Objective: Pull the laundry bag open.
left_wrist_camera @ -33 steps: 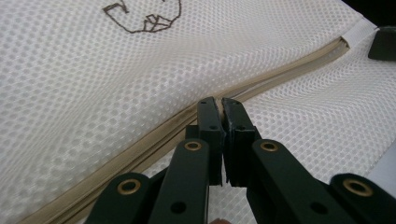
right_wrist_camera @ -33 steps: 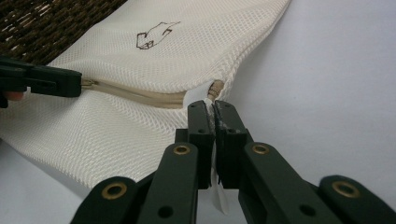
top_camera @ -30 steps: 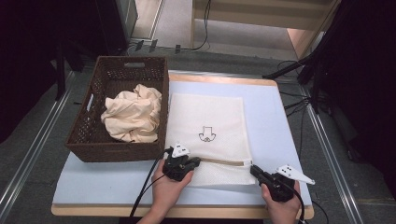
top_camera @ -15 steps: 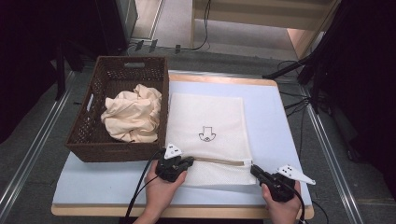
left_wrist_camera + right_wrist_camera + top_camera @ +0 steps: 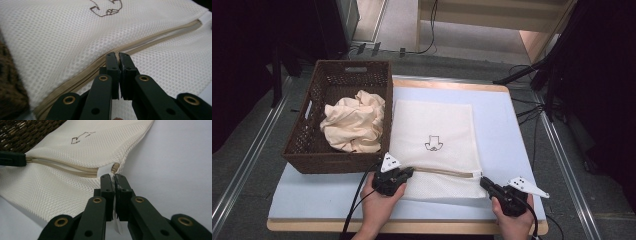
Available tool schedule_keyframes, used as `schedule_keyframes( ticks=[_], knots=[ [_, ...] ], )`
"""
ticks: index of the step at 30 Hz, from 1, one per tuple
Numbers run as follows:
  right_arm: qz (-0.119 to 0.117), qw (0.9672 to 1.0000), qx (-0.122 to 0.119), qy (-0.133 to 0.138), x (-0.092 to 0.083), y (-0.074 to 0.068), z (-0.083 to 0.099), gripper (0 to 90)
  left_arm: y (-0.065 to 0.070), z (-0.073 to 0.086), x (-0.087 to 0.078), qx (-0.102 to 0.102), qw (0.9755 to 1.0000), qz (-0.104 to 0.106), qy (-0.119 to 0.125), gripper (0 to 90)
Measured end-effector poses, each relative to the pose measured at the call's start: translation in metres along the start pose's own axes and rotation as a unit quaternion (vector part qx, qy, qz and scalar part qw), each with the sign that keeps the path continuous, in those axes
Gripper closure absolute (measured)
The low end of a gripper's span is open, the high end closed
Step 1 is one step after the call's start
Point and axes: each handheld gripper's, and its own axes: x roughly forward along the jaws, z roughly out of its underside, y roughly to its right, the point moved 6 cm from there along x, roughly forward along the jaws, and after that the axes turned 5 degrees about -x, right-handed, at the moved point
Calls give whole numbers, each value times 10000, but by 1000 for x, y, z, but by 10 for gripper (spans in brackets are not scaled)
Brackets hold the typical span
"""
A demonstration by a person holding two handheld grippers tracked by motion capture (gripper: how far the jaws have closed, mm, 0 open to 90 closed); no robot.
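Note:
A white mesh bag (image 5: pixel 432 125) with a small black drawing lies flat on the blue mat. Its beige zipper (image 5: pixel 442 171) runs across the near end. My left gripper (image 5: pixel 410 172) is shut on the zipper's line near its left end (image 5: pixel 117 55); what sits between the pads is hidden. My right gripper (image 5: pixel 483 181) is shut on the white tab at the zipper's right end (image 5: pixel 112 177), and a white strip shows between its jaws. In the right gripper view the zipper (image 5: pixel 75 168) gapes open, and the left gripper (image 5: pixel 12 158) sits at its far end.
A dark wicker basket (image 5: pixel 337 75) stands left of the bag, touching its edge, with a crumpled cream cloth (image 5: pixel 354 122) inside. The blue mat (image 5: pixel 507 130) lies bare to the right of the bag. Cables and black stands crowd the floor beyond the table.
My left gripper has slid a little to the left along the zipper. The right gripper has stayed where it was.

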Motion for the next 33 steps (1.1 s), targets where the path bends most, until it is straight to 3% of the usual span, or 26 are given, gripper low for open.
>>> schedule_keyframes(
  ticks=[11,19,33],
  knots=[
    [-41,10000,55,27,-1,0,-1,874,-5,1,-8,-2,10000,-52,15,879],
    [-35,10000,64,24,-1,1,-1,874,-6,1,-10,-57,10000,30,13,879],
    [-58,10000,57,23,-1,0,-1,875,-9,3,-16,16,10000,22,-28,879]
  ],
)
